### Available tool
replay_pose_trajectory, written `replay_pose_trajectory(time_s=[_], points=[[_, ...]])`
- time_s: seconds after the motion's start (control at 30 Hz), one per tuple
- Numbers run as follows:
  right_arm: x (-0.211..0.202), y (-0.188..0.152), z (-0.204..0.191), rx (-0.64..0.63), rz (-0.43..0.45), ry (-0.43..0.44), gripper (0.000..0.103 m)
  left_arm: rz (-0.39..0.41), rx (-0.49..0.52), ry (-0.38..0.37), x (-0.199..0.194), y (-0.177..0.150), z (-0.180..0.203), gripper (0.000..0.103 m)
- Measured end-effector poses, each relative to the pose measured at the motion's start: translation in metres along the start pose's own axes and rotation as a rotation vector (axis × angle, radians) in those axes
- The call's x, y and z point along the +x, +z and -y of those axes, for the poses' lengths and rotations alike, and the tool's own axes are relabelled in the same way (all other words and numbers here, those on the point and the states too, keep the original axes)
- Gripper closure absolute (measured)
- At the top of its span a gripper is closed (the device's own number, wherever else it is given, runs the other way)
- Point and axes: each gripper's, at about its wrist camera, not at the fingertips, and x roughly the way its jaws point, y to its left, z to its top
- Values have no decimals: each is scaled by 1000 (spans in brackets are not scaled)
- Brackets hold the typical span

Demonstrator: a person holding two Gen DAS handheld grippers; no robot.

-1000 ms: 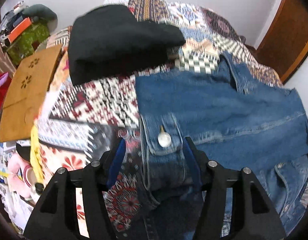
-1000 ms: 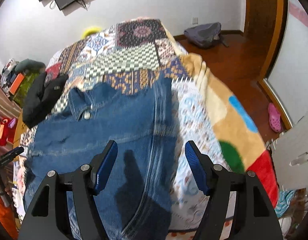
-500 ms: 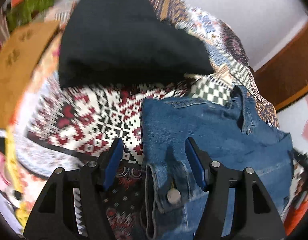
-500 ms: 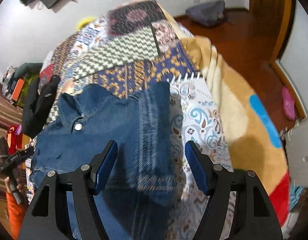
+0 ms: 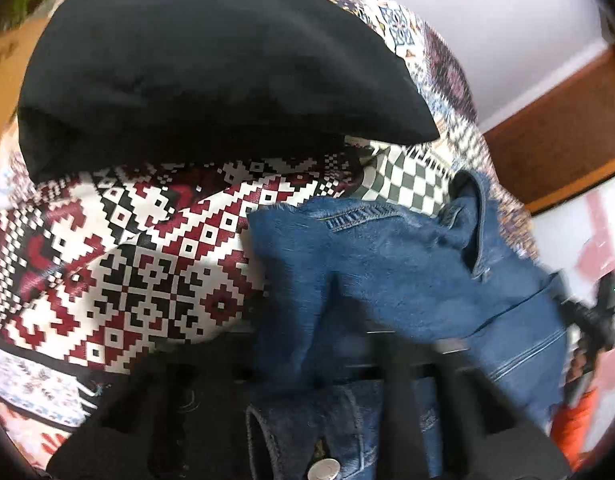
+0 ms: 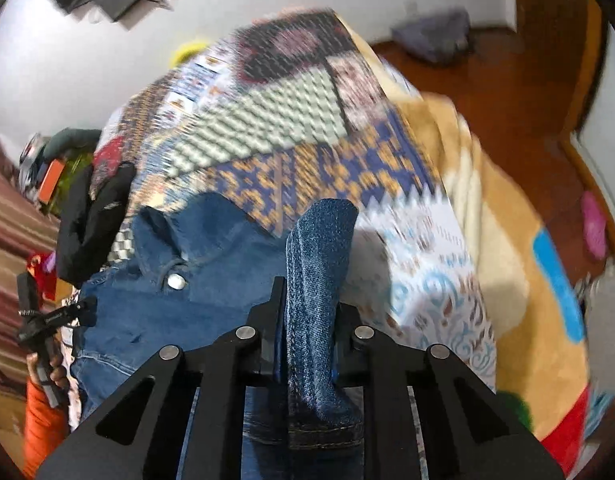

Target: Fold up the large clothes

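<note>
A blue denim jacket [image 5: 387, 256] lies spread on a patchwork bedspread [image 5: 139, 264], collar toward the far side. In the blurred left wrist view my left gripper [image 5: 319, 360] is closing its jaws, with a raised fold of the jacket's left edge pinched between them. In the right wrist view the jacket [image 6: 211, 288] shows its collar button. My right gripper [image 6: 311, 304] is closing too, its fingers [image 6: 277, 300] pressing a ridge of denim at the jacket's right edge that stands up between them.
A folded black garment [image 5: 211, 60] sits on the bed beyond the jacket's left side. An orange sleeve [image 6: 39, 412] shows at the left. To the right the bedspread [image 6: 487, 208] drops to a wooden floor [image 6: 507, 92] with a grey bag [image 6: 431, 36] and a pink slipper [image 6: 593, 230].
Both grippers were open over the jacket's edges. Each has moved forward and down and closed, and a fold of denim now stands pinched between each pair of fingers.
</note>
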Motion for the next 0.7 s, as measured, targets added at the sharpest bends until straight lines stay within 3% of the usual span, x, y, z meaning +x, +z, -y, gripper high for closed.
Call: replay_pose_trajectory(time_s=[0.13,0.3,0.47,0.57,0.7], points=[[-24,16,-37,-115,73,-17,90,90,79,77,-24,-4,29,96],[-48,43,-83,-227,157,16,90,253,178,82,-88,-11,69,96],[-28,69,-104,-277,180,1,90,366,223,150,-137,-12,82,96],[4,76,-101,-270,145,-39,90,366,208,227,-137,-1,64,96],[58,71,-83,-248,29,-100,89,270,146,306,-96,12,22,94]])
